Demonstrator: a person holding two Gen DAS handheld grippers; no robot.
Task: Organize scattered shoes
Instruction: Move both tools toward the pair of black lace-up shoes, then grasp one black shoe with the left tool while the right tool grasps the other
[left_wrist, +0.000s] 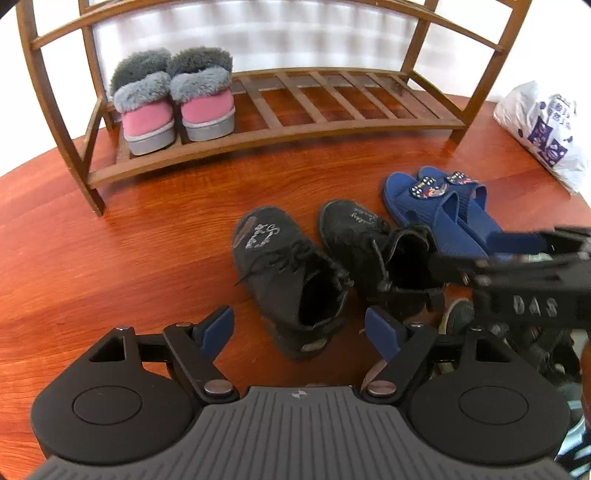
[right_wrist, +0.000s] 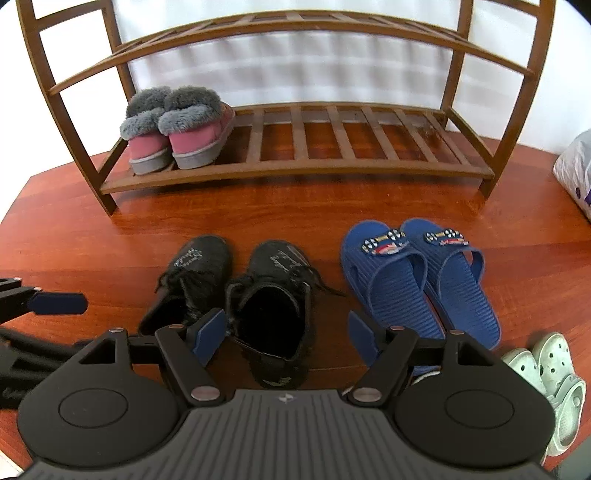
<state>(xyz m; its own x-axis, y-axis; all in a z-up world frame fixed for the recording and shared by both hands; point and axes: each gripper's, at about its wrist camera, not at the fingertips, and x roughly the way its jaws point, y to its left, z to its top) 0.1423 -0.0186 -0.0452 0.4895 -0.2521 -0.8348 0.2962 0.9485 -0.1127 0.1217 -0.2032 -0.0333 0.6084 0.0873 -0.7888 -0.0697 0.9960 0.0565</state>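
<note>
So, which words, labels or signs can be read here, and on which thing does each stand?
"DAS": raised letters on the right claw body, seen from the left wrist.
Silver writing on both black shoes: cannot be read.
Purple print on the white plastic bag: too blurred.
Small emblem on the left claw body: a sign, no words.

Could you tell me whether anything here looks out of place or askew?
Only the pink fur-lined slippers sit on the rack. The black boots, blue slides and pale green clogs lie on the floor; the boots are scuffed and splay apart.
</note>
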